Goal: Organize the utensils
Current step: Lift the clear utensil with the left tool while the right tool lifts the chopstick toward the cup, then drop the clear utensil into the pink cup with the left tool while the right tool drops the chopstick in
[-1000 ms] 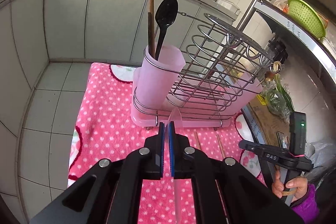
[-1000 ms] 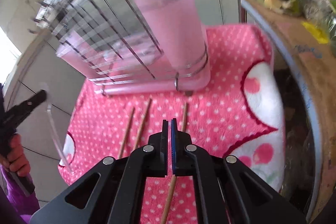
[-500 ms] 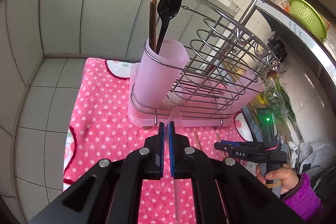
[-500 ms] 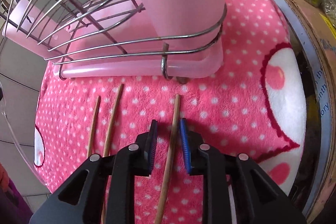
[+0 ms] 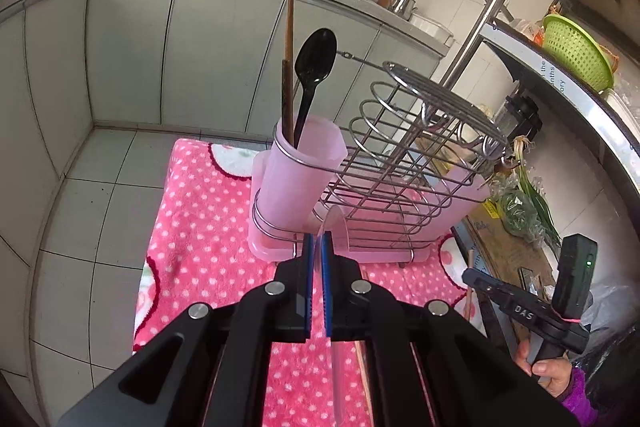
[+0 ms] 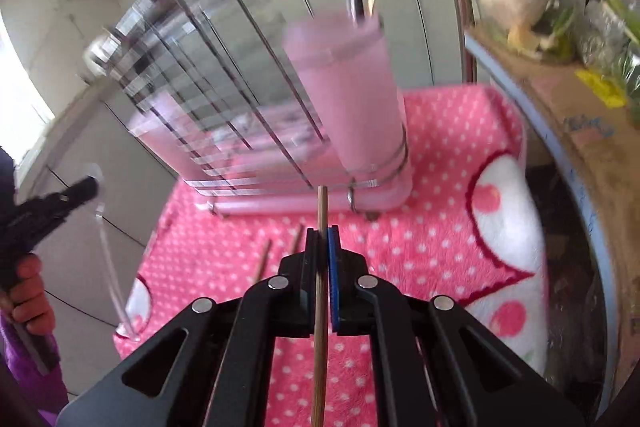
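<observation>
Left wrist view: left gripper (image 5: 319,247) closed on a clear spoon (image 5: 335,347), jaws clamped on its thin handle, bowl end just in front of the rack (image 5: 420,163). Pink cup (image 5: 300,183) at the rack's near-left end, holding a black spoon (image 5: 314,67) and brown chopsticks (image 5: 287,67). Rack standing on the pink dotted cloth (image 5: 200,247). Right gripper (image 5: 474,277) low and to the right of the rack.

Right wrist view: right gripper (image 6: 323,243) just closed, now clamped on one chopstick (image 6: 320,307), raised clear of the cloth (image 6: 440,227), tip toward the rack (image 6: 224,131) base. Two more chopsticks (image 6: 264,261) flat on the cloth, near the rack's front. Second pink cup (image 6: 348,95) at the rack's right end.
</observation>
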Demonstrator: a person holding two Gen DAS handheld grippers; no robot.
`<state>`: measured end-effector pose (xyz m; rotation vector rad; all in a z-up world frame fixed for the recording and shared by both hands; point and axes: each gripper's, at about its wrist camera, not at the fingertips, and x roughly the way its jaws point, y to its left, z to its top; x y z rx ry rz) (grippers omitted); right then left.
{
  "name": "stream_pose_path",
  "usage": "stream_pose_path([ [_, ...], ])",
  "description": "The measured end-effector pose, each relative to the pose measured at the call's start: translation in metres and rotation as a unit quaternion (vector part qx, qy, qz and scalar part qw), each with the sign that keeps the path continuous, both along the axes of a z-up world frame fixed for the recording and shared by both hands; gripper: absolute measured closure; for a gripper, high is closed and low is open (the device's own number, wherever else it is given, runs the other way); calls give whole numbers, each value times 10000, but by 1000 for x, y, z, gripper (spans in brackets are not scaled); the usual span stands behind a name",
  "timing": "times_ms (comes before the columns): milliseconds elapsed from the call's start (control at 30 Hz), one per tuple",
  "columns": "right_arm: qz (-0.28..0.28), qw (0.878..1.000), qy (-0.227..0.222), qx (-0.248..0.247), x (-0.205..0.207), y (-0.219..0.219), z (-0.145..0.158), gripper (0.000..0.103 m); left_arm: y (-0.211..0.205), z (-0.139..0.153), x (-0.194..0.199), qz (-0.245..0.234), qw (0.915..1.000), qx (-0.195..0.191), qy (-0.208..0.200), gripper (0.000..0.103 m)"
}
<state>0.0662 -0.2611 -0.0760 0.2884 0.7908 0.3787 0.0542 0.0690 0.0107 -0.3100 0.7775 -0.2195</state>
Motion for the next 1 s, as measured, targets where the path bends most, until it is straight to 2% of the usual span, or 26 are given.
stream_pose_path([
  [267, -154, 9901, -1380, 227, -30, -15, 83, 98, 2, 34, -8, 117, 9989, -15, -458, 100],
  [567, -260, 9711, -2371, 105, -25, -25, 166, 98, 11, 85, 3, 434, 9925, -77, -1141, 100],
  [767, -393, 9595, -2791, -5, -7, -27, 205, 98, 14, 116, 18, 819, 9803, -12, -1797, 100],
  [900, -552, 9539, -2947, -112, 6, -33, 224, 98, 12, 128, 28, 1249, 9662, 318, -2232, 100],
  [1000, -685, 9493, -3060, -215, 14, -37, 233, 98, 10, 126, 36, 1574, 9541, 486, -2500, 100],
])
